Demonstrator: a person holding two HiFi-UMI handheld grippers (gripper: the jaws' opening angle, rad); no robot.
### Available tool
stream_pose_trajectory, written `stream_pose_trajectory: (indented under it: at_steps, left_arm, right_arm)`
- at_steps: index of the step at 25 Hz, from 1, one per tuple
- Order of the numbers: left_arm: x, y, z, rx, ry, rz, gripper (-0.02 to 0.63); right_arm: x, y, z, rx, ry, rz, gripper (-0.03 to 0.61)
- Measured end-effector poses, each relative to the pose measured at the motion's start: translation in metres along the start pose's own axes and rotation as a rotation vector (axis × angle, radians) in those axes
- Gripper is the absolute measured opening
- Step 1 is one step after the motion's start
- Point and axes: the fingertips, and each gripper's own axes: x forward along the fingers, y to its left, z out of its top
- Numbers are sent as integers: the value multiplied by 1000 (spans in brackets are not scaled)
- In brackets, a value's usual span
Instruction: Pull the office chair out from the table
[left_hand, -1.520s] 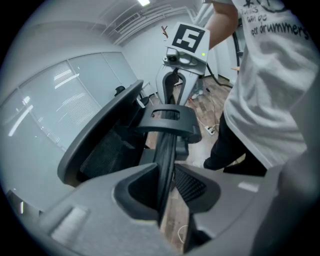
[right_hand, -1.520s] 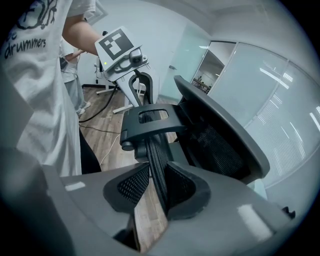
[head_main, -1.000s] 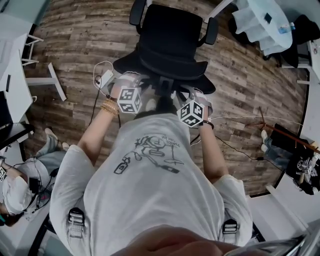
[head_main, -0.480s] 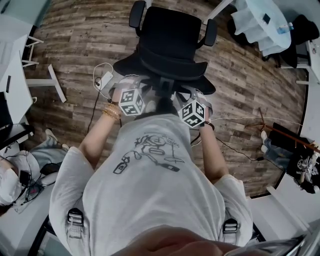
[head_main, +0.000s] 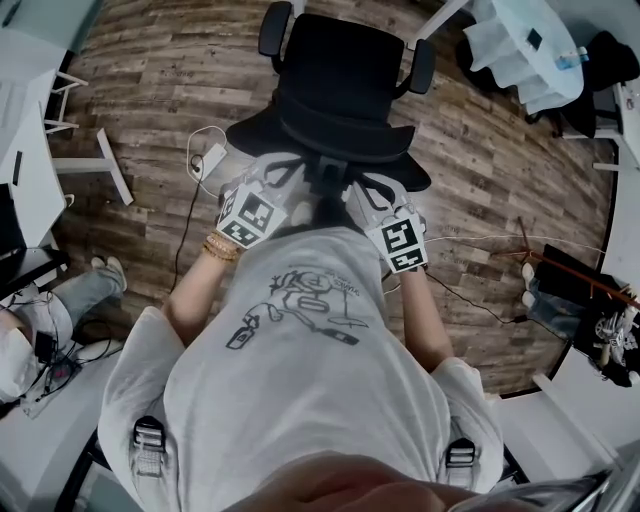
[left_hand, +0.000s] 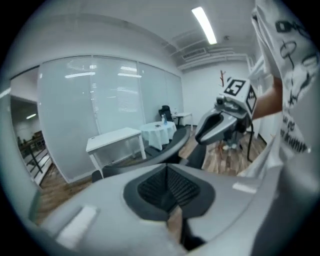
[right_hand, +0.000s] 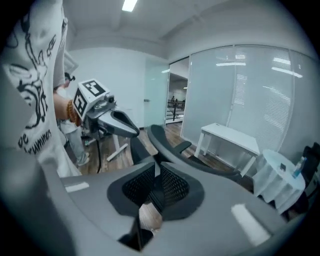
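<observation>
Grippers sit closest in, two of them with one marker cube each, right in front of the person in the white printed T-shirt (head_main: 300, 330). The left gripper (head_main: 278, 172) has just snapped closed, its pads flat against each other with nothing caught in them. The right gripper (head_main: 368, 192) has just been closing too. It's down to a thin slit, and there's nothing in that either. Both point toward the chair's back.

Just past them is the black office chair (head_main: 345, 90). That's one chair with two armrests, its backrest turned to the person. It stands on open wood floor (head_main: 170, 80), apart from every table. A white adapter (head_main: 212, 157) and its cable lie on the boards just left of the chair's base.

Farther out I count three tables. There's a white desk (head_main: 25, 150) at the left, a small white rectangular table (right_hand: 230, 136) by the frosted glass wall, and a round table (head_main: 520, 50) under a white cloth. The only container I can spot is one bottle (head_main: 570, 57) standing on that round table, and I can't tell what's in it. A second person (head_main: 40, 350) sits low at the left edge.
</observation>
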Motion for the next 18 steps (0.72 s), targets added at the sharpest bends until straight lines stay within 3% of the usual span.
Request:
stream_pose_trajectory:
  at_steps: [4, 10, 13, 18]
  left_arm:
    - [-24, 5, 43, -152, -151, 2, 2]
    - [-49, 2, 98, -259, -311, -19, 2]
    - [-61, 2, 124, -273, -390, -9, 2]
    - [-69, 1, 141, -254, -424, 0, 2]
  right_arm:
    - [-18, -2, 42, 120, -151, -3, 29]
    - [-47, -1, 99, 241, -346, 3, 7]
    - [-63, 3, 126, 258, -420, 11, 6]
    - [-75, 10, 158, 205, -483, -5, 5]
